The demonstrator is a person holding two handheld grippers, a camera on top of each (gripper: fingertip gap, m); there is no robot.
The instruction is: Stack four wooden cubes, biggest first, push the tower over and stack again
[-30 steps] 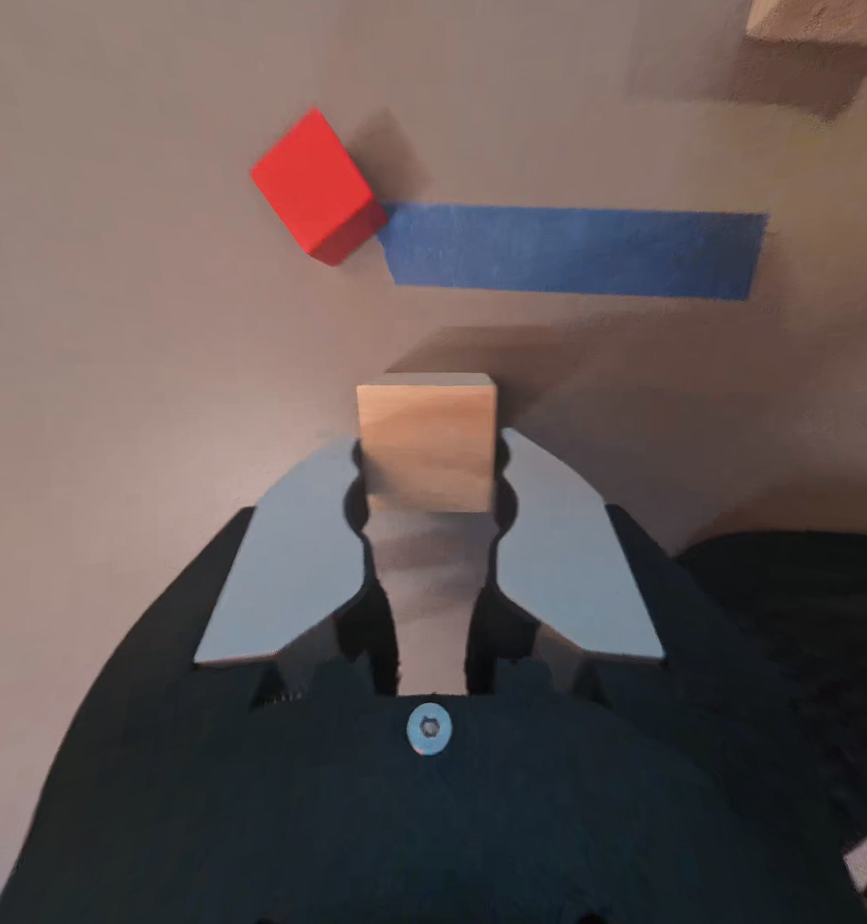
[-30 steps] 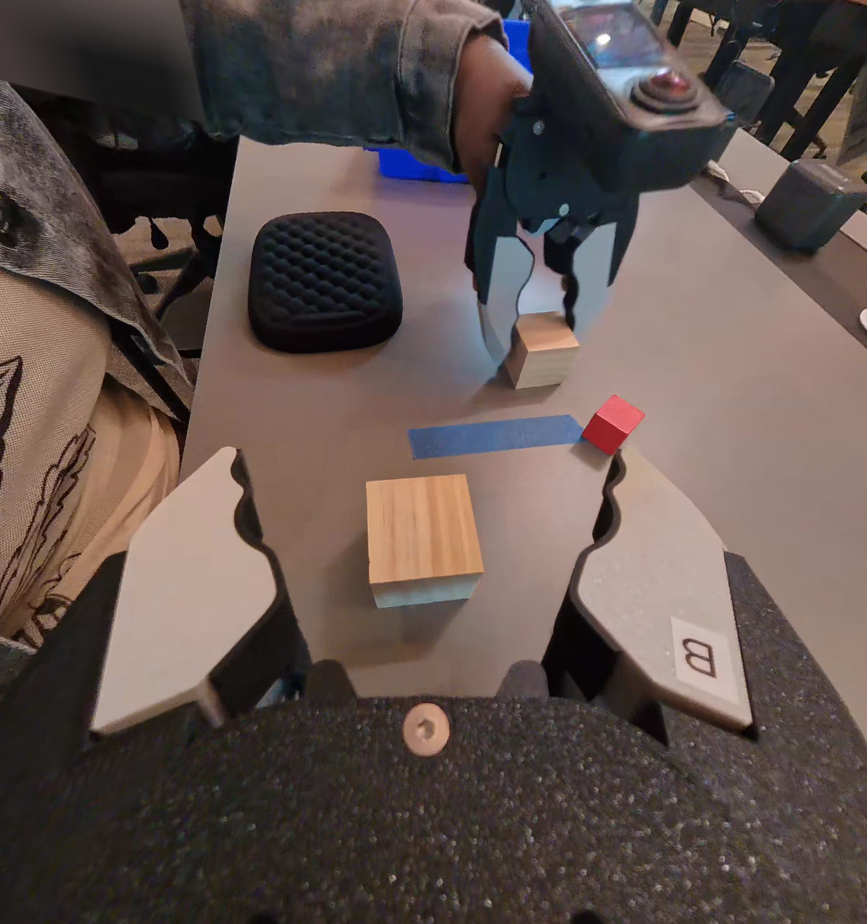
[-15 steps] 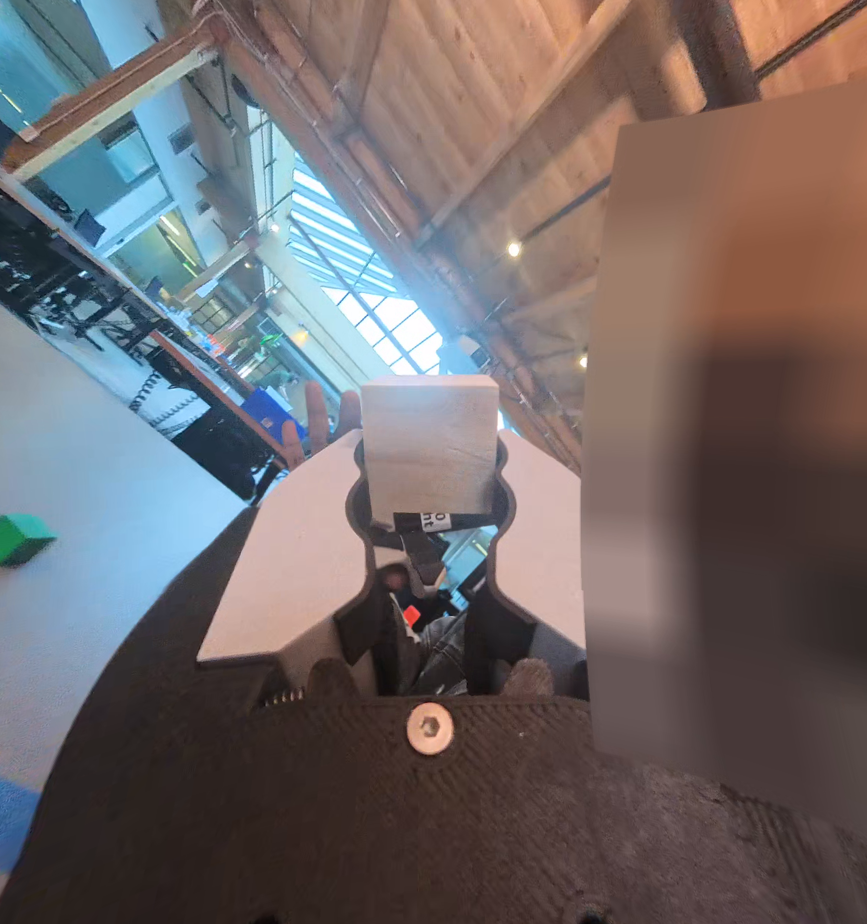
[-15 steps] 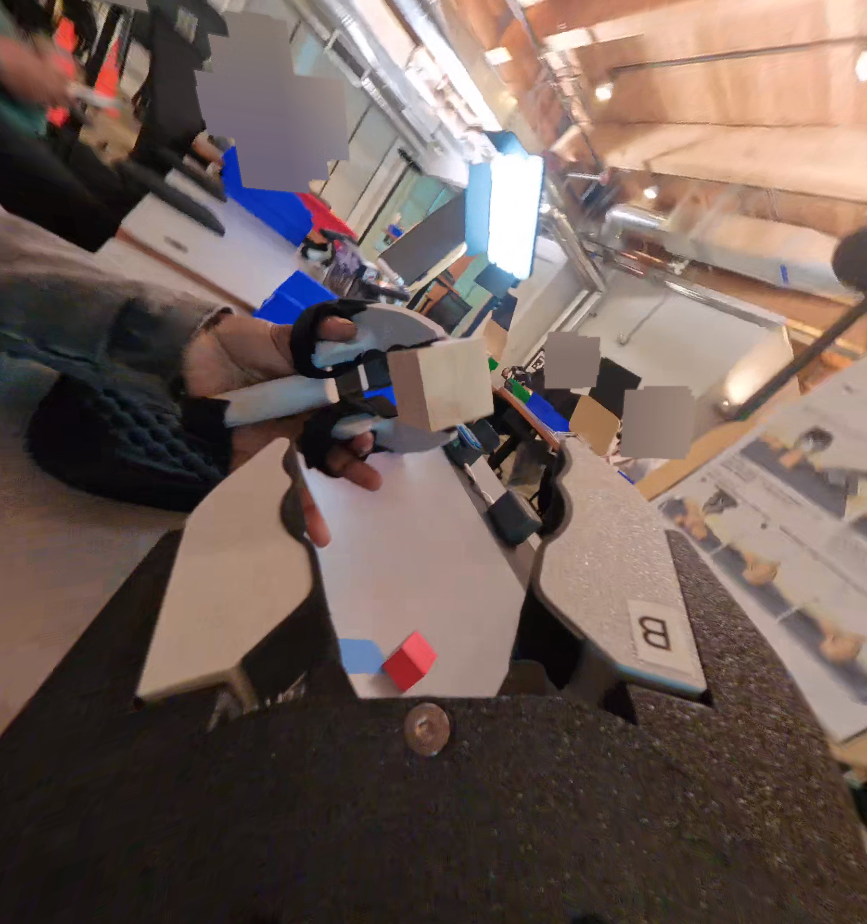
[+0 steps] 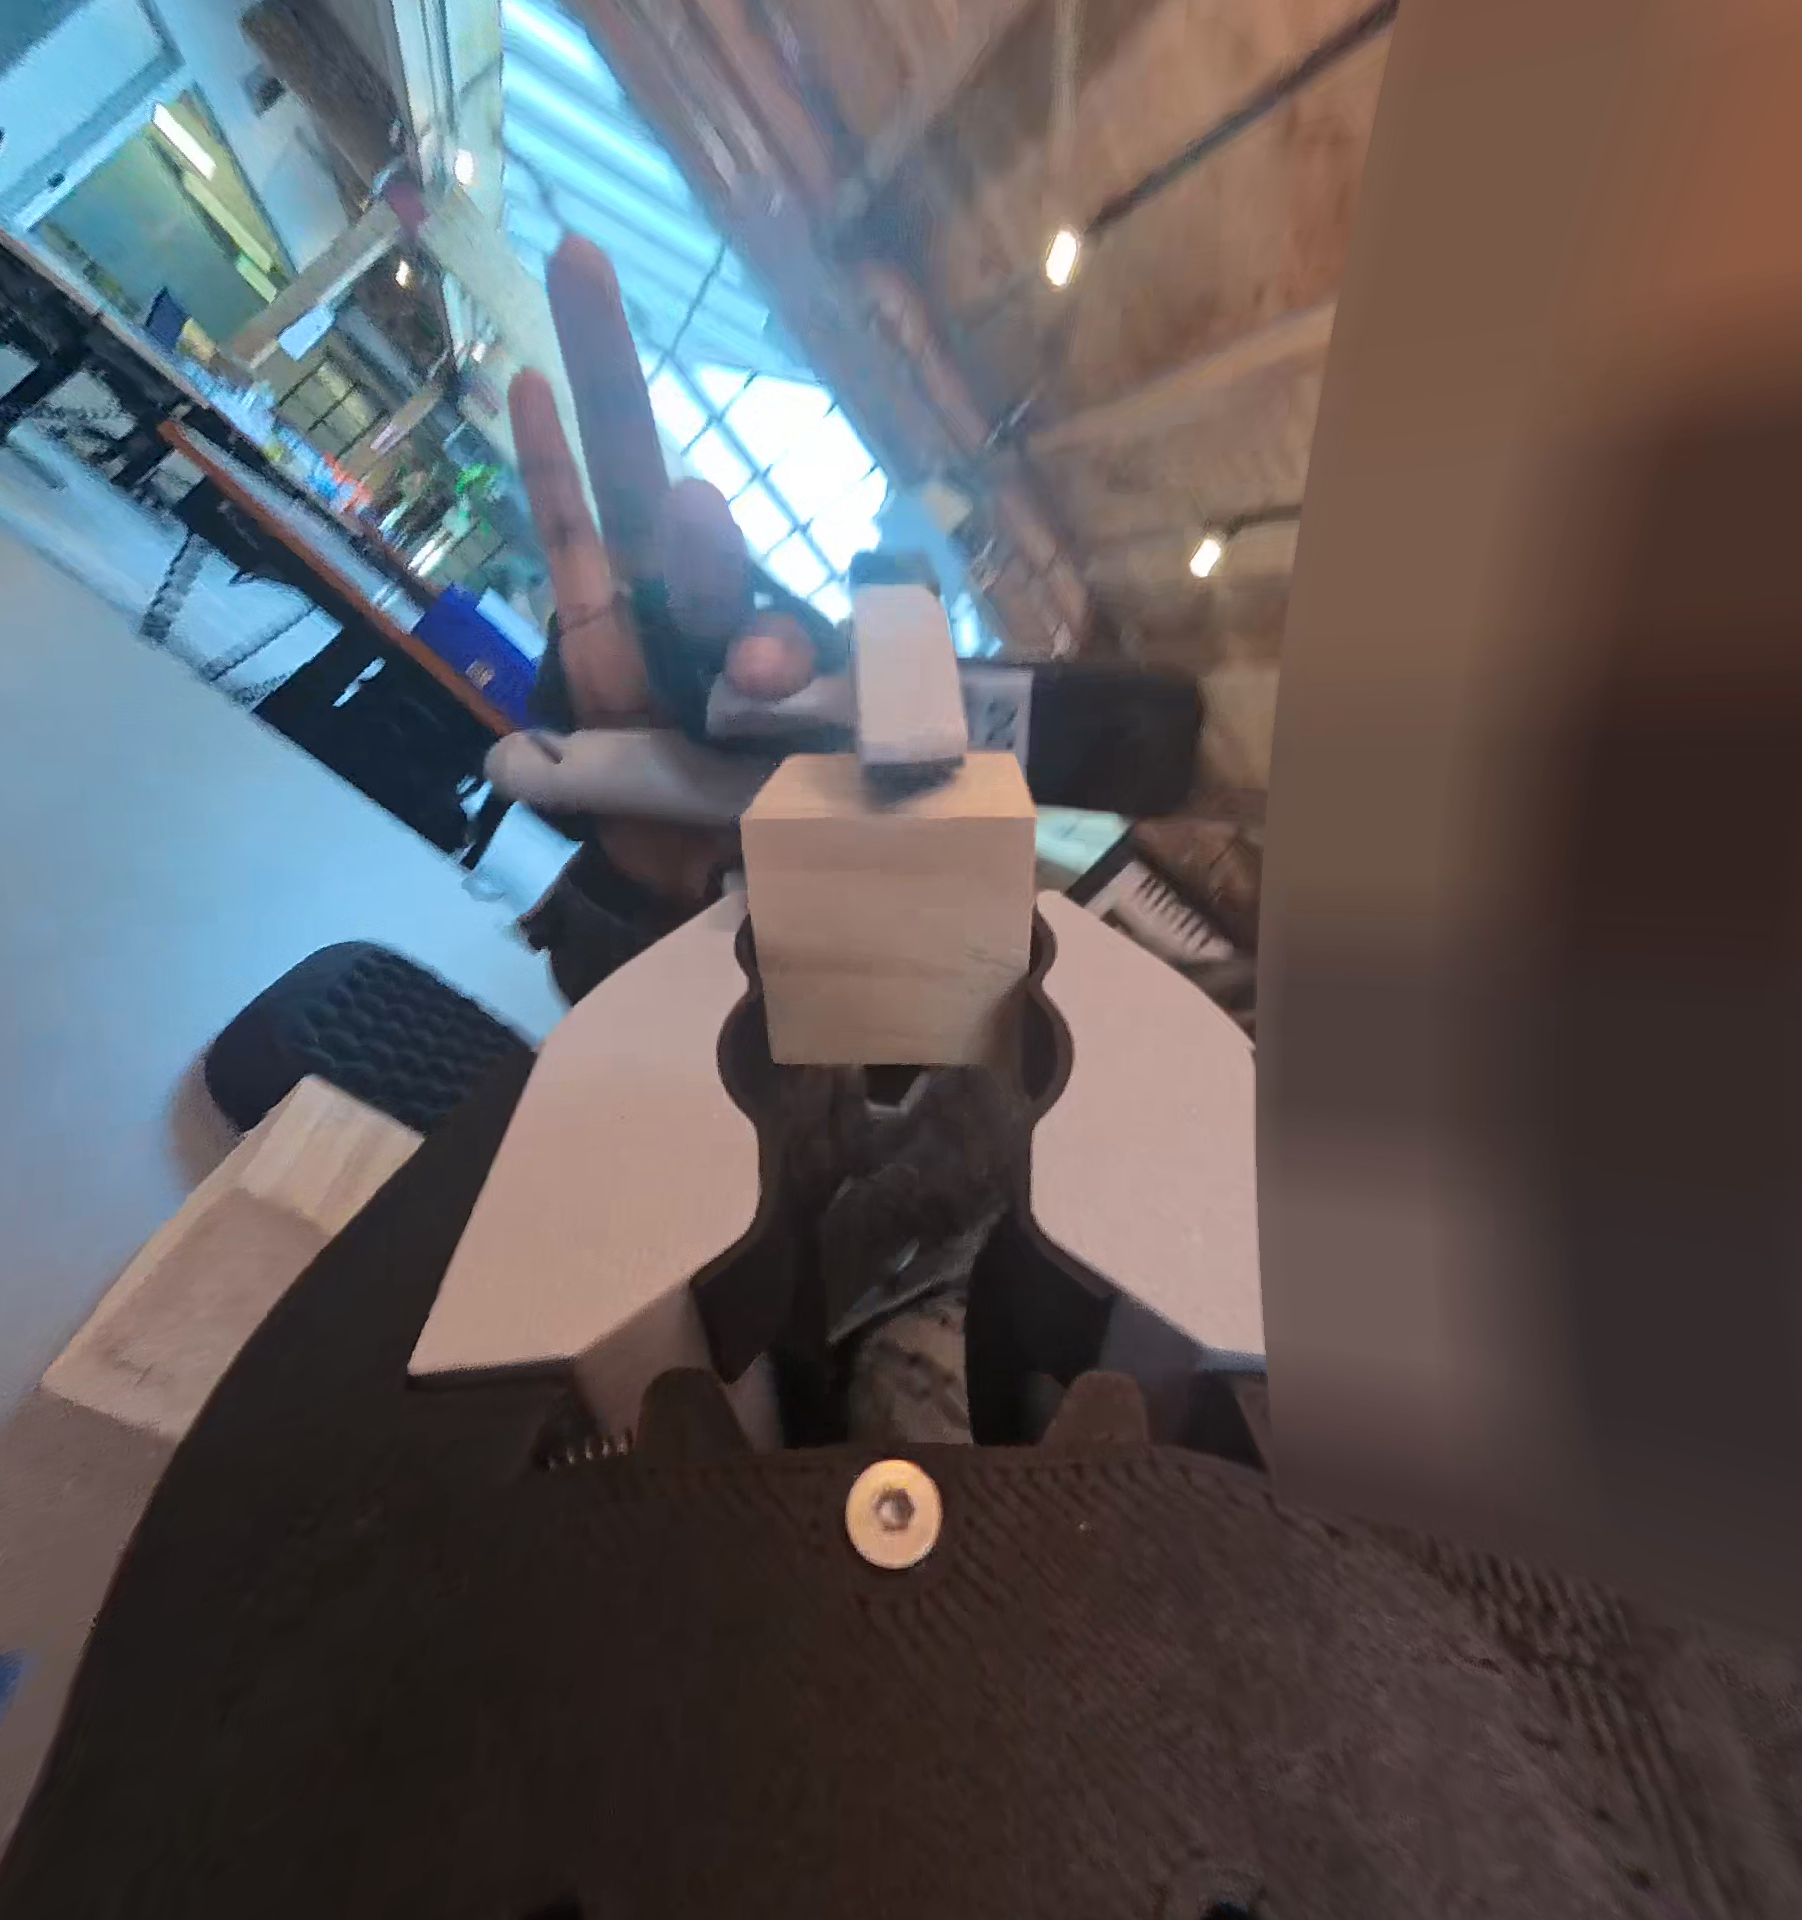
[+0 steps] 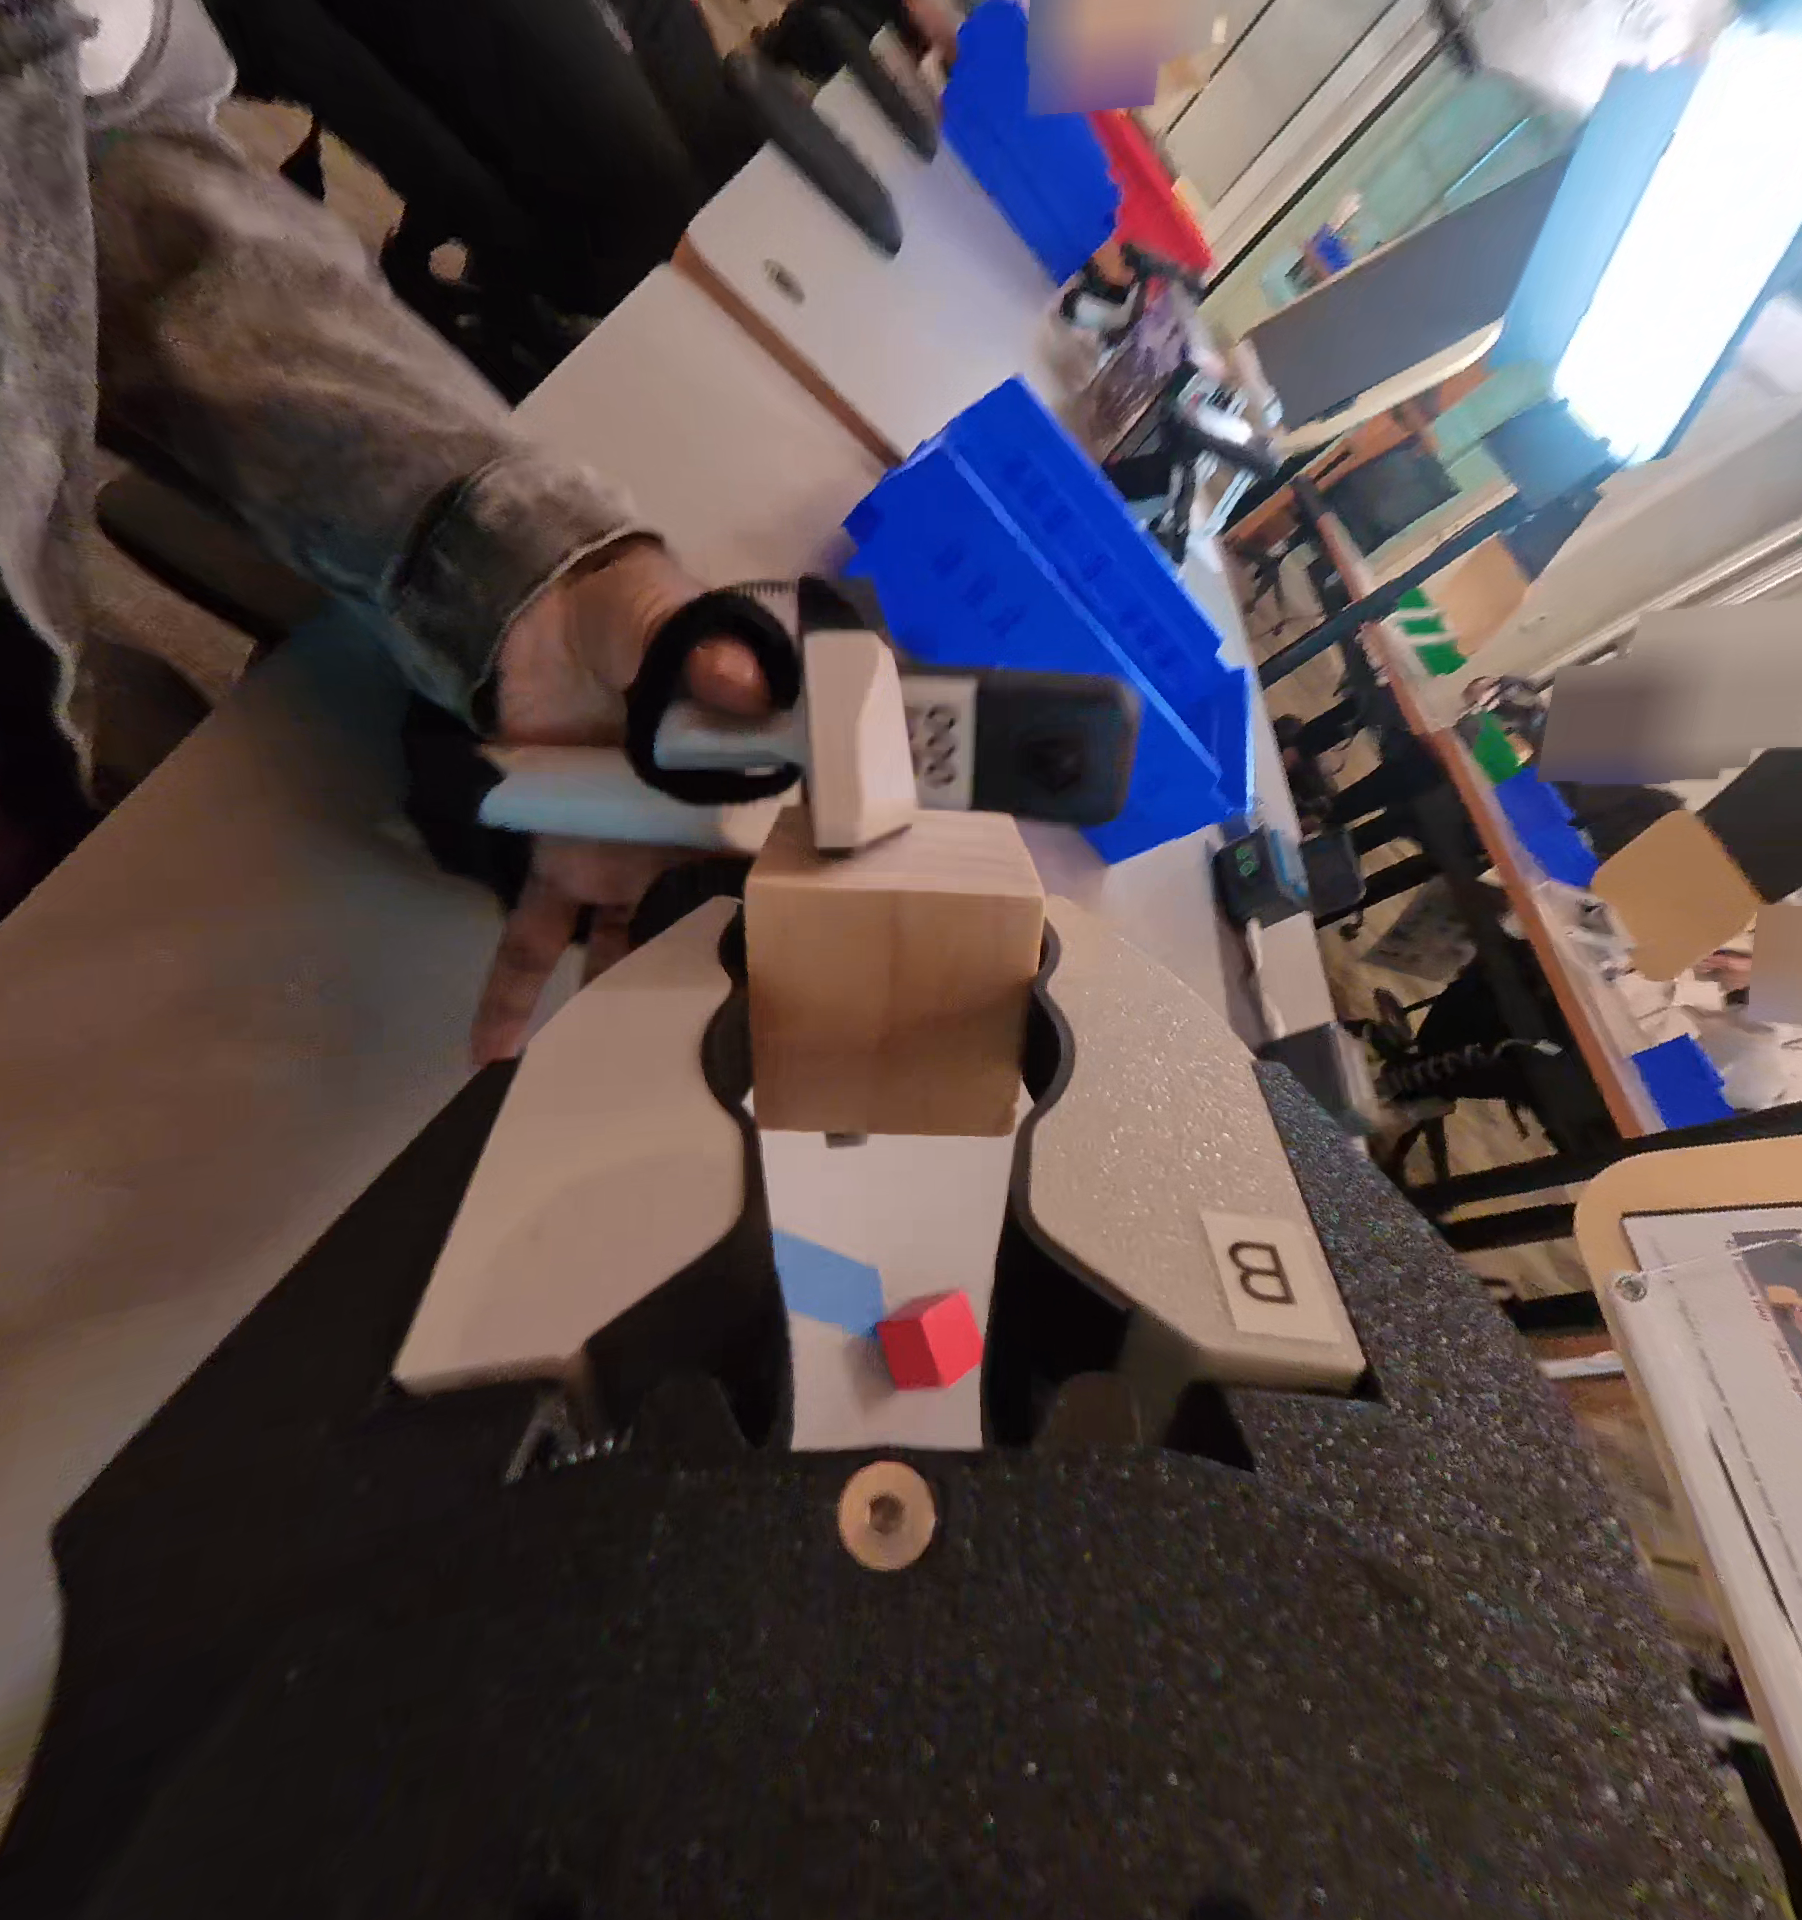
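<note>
A light wooden cube [image 5: 889, 904] is held in the air between both grippers. In the left wrist view my left gripper [image 5: 892, 971] is shut on its two sides, and one finger of the right gripper [image 5: 907, 681] presses on its top face. In the right wrist view my right gripper [image 6: 889, 997] is shut on the same cube [image 6: 892, 977], with a finger of the left gripper [image 6: 855, 748] on top. A larger wooden cube [image 5: 222, 1247] lies on the table at lower left. A small red cube [image 6: 928, 1340] sits by blue tape [image 6: 824, 1283].
A black padded cushion [image 5: 357, 1029] lies on the grey table [image 6: 149, 1091]. Blue bins [image 6: 1042, 623] stand beyond the table's far end. A laminated sheet [image 6: 1759, 1455] lies at the right. A person's hand [image 5: 606, 468] and sleeve [image 6: 357, 468] hold the grippers.
My left gripper lifted the wooden cube off the table and turned it up. My right gripper, open half a second ago, has moved in and shut on the same cube.
</note>
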